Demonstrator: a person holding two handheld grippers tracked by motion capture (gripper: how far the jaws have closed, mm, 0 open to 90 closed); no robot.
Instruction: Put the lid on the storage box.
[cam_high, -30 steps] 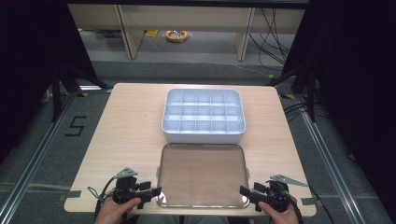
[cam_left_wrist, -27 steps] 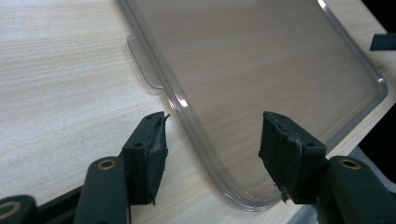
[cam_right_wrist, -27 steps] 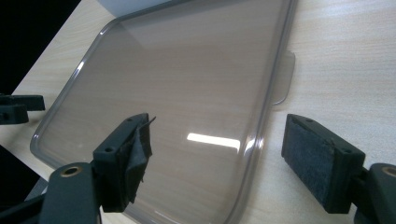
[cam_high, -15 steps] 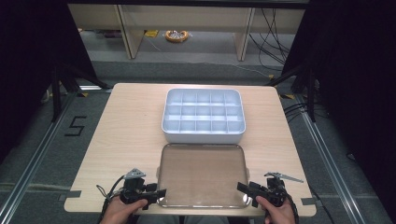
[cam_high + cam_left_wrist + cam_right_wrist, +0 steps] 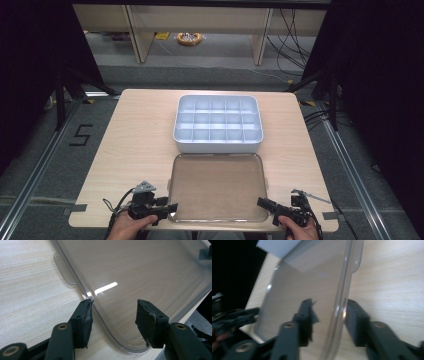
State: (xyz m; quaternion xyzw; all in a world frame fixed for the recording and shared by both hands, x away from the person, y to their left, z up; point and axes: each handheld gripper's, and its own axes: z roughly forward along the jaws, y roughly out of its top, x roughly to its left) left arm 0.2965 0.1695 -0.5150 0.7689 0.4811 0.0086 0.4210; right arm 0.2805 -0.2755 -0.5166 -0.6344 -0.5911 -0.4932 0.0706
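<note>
**Jaws at the lid's near corners**

Both my grippers straddle the clear lid's (image 5: 218, 187) near rim. My left gripper (image 5: 113, 315) is half open around its corner, one pad touching the edge; my right gripper (image 5: 328, 320) has just been closing across the rim. Lid lies flat, just nearer than the white compartment tray (image 5: 218, 125), long axis parallel to it.

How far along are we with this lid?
Early. Done: nothing seated yet; the clear lid lies flat on the table before the white compartment box. In hand: the right hand-held gripper is shut on the lid's near rim; the left hand-held gripper straddles its near corner, jaws open. Left: likely lift the lid onto the box.
</note>
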